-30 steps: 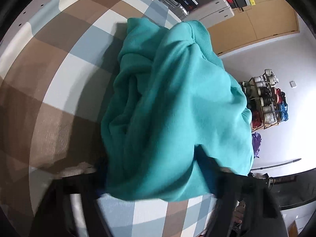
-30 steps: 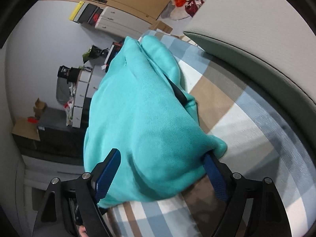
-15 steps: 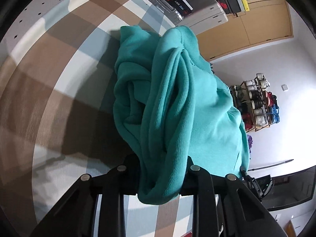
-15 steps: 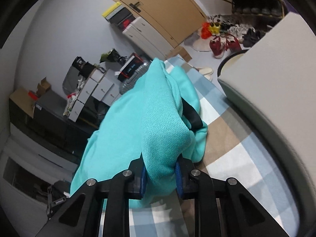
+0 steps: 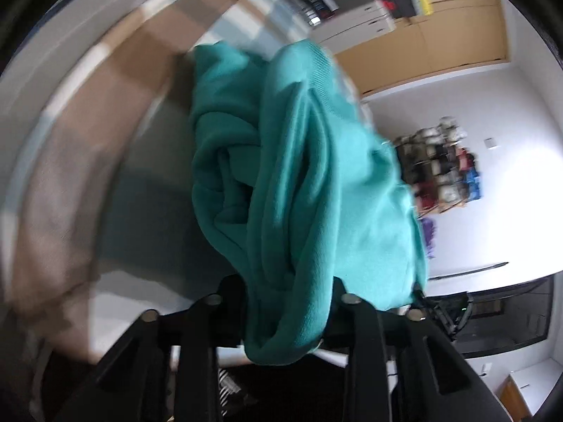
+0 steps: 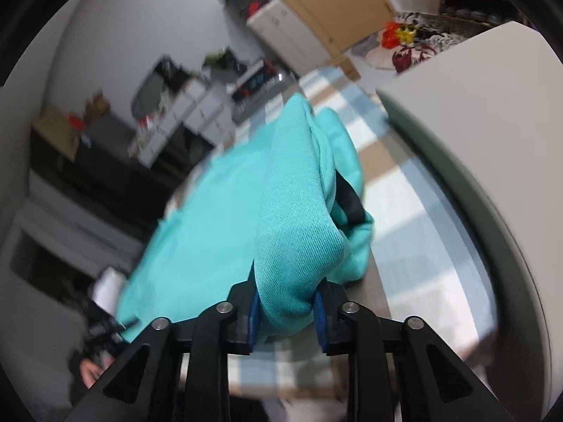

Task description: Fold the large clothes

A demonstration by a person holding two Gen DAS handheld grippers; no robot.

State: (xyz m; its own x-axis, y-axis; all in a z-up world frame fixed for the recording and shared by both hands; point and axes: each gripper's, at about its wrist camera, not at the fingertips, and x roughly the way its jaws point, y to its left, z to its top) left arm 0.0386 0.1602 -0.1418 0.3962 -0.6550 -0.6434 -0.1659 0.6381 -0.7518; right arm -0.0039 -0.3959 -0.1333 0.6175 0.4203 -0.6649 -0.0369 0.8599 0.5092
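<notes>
A teal sweatshirt (image 5: 299,176) lies bunched in thick folds on a bed with a brown, blue and white plaid cover (image 5: 105,140). My left gripper (image 5: 285,292) grips a rolled fold of it at the near end. Its jaws are opening slightly while the cloth stays pinched between them. In the right wrist view the sweatshirt (image 6: 218,218) stretches away to the left. My right gripper (image 6: 286,306) has its blue pads (image 6: 255,313) pressed on a thick ribbed fold, and its jaws are also opening a little. A black part (image 6: 348,200) shows among the folds.
A grey padded headboard (image 6: 475,123) rises along the right of the plaid cover (image 6: 404,211). Past the bed stand white drawer units (image 6: 197,112), a wooden wardrobe (image 5: 440,35) and a shoe rack (image 5: 443,168). A person's hand (image 6: 91,369) shows at the lower left.
Both grippers went from wide around the sweatshirt to clamped on bunched folds. Both then moved with the cloth, and the right wrist rolled. The views are now blurred by motion.
</notes>
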